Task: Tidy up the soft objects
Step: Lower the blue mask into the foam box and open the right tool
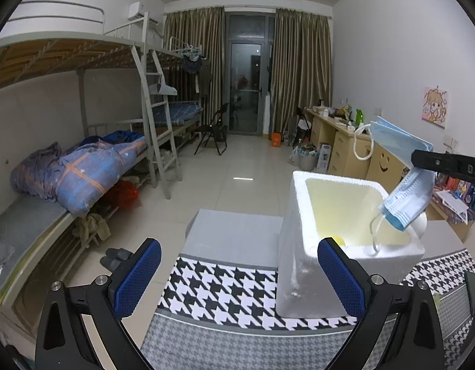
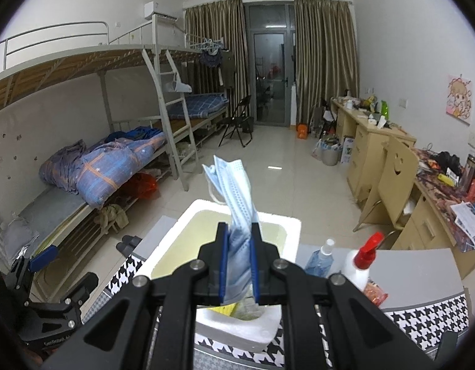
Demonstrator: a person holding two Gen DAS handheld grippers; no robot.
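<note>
The right gripper (image 2: 239,265), black with blue-padded fingers, is held above a white foam box (image 2: 291,231), its two fingers clamped on a bundle of pale blue pleated face masks (image 2: 237,197). The masks stick up past the fingertips and twist slightly; how many are in the bundle cannot be told. From the left wrist view, the same bundle (image 1: 403,182) hangs folded over the right gripper's black finger (image 1: 447,165), its lower end drooping into the box's open top with a white ear loop trailing down inside.

The left gripper (image 1: 239,277) is held low and level, just in front of the foam box (image 1: 299,246), its two blue pads spread wide apart and holding nothing. One pad sits just in front of the box's near corner.

The single box stands on a black-and-white houndstooth cloth (image 1: 225,289) covering the table. Its inside is yellowish, and something yellow lies at the bottom. To the right of the box stand two bottles: one clear blue spray bottle (image 2: 320,259) and one white bottle with a red trigger top (image 2: 362,262). One small red packet (image 2: 374,293) lies just beside them.
</note>
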